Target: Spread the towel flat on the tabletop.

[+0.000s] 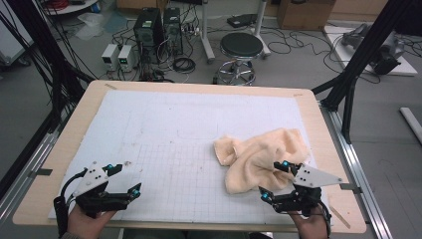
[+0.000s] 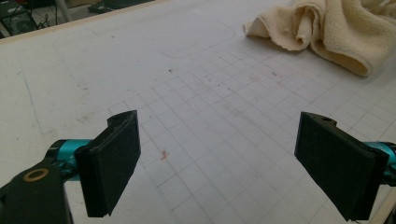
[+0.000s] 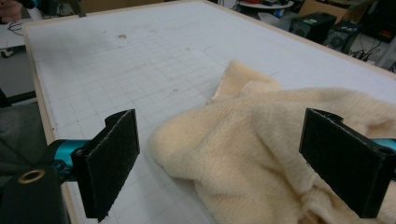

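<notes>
While both pairs of jaws stand wide apart and empty, the crumpled towel (image 3: 261, 140) lies between the right gripper (image 1: 281, 183) jaws, well ahead of the left gripper (image 1: 123, 179); soft and limp, it probably pinches best at its folded near edge.

This is a robotics or electronics lab. A light wooden table (image 1: 59, 149) topped with a white gridded mat (image 1: 174, 129) stands inside a frame of black metal struts (image 1: 366, 47). Behind it on the grey floor sit black computer towers (image 1: 148, 27), white bench power supplies (image 1: 118, 56), tangled black cables (image 1: 184, 63), a round black stool (image 1: 241, 46) and a brown cardboard box (image 1: 304, 13).
</notes>
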The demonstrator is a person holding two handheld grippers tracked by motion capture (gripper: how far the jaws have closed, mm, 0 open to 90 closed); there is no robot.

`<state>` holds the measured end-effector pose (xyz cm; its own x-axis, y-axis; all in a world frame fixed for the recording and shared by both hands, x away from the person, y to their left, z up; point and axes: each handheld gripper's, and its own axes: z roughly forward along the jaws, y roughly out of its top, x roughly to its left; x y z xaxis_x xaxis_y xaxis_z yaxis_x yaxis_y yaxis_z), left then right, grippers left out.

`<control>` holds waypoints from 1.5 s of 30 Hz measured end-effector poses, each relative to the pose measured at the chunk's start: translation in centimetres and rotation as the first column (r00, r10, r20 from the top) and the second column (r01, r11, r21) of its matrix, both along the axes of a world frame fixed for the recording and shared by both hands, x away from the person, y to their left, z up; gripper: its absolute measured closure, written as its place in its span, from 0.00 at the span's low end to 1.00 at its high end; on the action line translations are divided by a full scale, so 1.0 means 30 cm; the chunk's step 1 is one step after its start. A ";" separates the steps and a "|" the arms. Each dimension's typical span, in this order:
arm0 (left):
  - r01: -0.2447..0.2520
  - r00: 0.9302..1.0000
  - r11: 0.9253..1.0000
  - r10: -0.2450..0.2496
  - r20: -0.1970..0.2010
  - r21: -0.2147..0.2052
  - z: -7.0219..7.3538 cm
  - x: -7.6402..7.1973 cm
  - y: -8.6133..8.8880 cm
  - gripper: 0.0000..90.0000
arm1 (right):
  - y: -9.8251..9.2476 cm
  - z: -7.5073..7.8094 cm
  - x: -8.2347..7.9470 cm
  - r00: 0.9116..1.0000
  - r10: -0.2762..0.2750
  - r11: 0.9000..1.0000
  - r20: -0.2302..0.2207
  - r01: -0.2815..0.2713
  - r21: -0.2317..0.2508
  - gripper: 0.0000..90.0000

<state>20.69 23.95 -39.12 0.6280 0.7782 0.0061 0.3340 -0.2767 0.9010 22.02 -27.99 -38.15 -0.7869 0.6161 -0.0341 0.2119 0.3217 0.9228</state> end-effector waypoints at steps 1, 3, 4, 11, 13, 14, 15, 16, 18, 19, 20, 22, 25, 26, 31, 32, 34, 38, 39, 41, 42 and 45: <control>-0.001 1.000 1.000 0.001 0.000 -0.004 0.000 -0.001 0.001 0.16 | -0.009 0.026 0.009 1.000 -0.002 1.000 0.012 0.002 0.002 0.13; -0.005 1.000 1.000 0.005 0.002 0.001 0.001 -0.002 0.004 0.16 | -0.020 0.051 0.016 1.000 -0.001 1.000 0.010 0.001 0.005 0.13; -0.004 1.000 1.000 0.004 0.002 0.001 0.001 -0.002 0.004 0.16 | -0.026 0.064 0.022 1.000 -0.005 1.000 0.010 0.005 0.000 0.13; -0.004 1.000 1.000 0.004 0.001 -0.003 0.000 0.001 0.000 0.17 | -0.056 0.156 0.069 1.000 0.005 1.000 0.002 -0.005 -0.023 0.13; -0.006 1.000 1.000 0.006 0.001 -0.002 0.000 0.001 0.000 0.17 | -0.065 0.184 0.087 1.000 0.007 1.000 0.013 -0.007 -0.026 0.13; -0.005 1.000 1.000 0.005 0.001 -0.003 0.000 0.001 0.001 0.17 | -0.073 0.206 0.107 1.000 -0.005 0.999 0.028 0.007 -0.041 0.13; -0.007 1.000 1.000 0.007 0.003 -0.001 0.000 0.001 0.002 0.17 | -0.073 0.206 0.107 1.000 -0.005 0.999 0.028 0.007 -0.041 0.13; -0.006 1.000 1.000 0.006 0.002 0.001 0.001 0.001 0.003 0.17 | -0.079 0.216 0.132 1.000 -0.012 0.999 0.010 0.012 -0.043 0.13; -0.006 1.000 1.000 0.006 0.001 -0.001 0.001 0.001 0.002 0.17 | -0.085 0.210 0.164 1.000 -0.021 0.998 -0.005 0.021 -0.052 0.13; -0.006 1.000 1.000 0.006 0.002 -0.001 0.002 0.001 0.001 0.17 | -0.085 0.210 0.164 1.000 -0.021 0.998 -0.005 0.021 -0.052 0.13; -0.004 1.000 1.000 0.004 0.003 -0.001 0.002 0.001 -0.001 0.17 | -0.088 0.203 0.176 1.000 -0.027 0.998 -0.016 0.026 -0.058 0.13; -0.003 1.000 1.000 0.003 0.004 -0.003 0.002 0.001 -0.002 0.17 | -0.101 0.147 0.229 0.996 -0.058 0.997 -0.072 0.054 -0.059 0.13; -0.002 1.000 1.000 0.002 0.002 0.001 0.002 0.003 0.001 0.17 | -0.104 0.104 0.254 0.991 -0.081 0.995 -0.104 0.075 -0.062 0.13; -0.003 1.000 1.000 0.003 0.001 -0.005 0.001 0.004 0.000 0.17 | -0.101 0.069 0.266 0.988 -0.087 0.995 -0.131 0.080 -0.057 0.13; -0.001 1.000 1.000 0.001 0.004 -0.005 0.001 0.006 0.000 0.17 | -0.073 0.016 0.281 0.983 -0.084 0.992 -0.162 0.068 -0.102 0.18; -0.001 1.000 1.000 0.001 0.005 -0.003 0.002 0.006 0.000 0.17 | -0.064 0.004 0.285 0.983 -0.084 0.990 -0.161 0.064 -0.124 0.18; 0.001 1.000 1.000 -0.001 0.005 -0.001 0.003 0.005 0.001 0.17 | -0.050 -0.014 0.294 0.981 -0.088 0.986 -0.171 0.062 -0.153 0.18; 0.004 1.000 1.000 -0.004 0.001 -0.002 0.001 0.006 -0.001 0.17 | -0.023 -0.052 0.307 0.980 -0.096 0.978 -0.175 0.061 -0.198 0.20; 0.003 1.000 1.000 -0.003 0.001 -0.002 0.001 0.007 -0.003 0.17 | -0.012 -0.067 0.309 0.980 -0.096 0.974 -0.174 0.056 -0.218 0.27; 0.005 1.000 1.000 -0.005 0.000 -0.002 0.001 0.007 -0.004 0.17 | -0.007 -0.074 0.309 0.980 -0.100 0.970 -0.171 0.058 -0.235 0.29; 0.006 1.000 1.000 -0.006 0.000 -0.002 0.000 0.007 -0.004 0.17 | 0.000 -0.088 0.316 0.976 -0.099 0.968 -0.192 0.049 -0.246 0.33; 0.005 1.000 1.000 -0.005 -0.001 -0.002 0.000 0.007 -0.004 0.17 | 0.001 -0.102 0.325 0.970 -0.108 0.969 -0.216 0.054 -0.240 0.40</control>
<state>20.91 23.82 -39.13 0.6320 0.7750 0.0043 0.3334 -0.2769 0.9012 31.76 -27.95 -41.19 -0.7380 0.6747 -0.0101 0.4407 0.4932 0.7500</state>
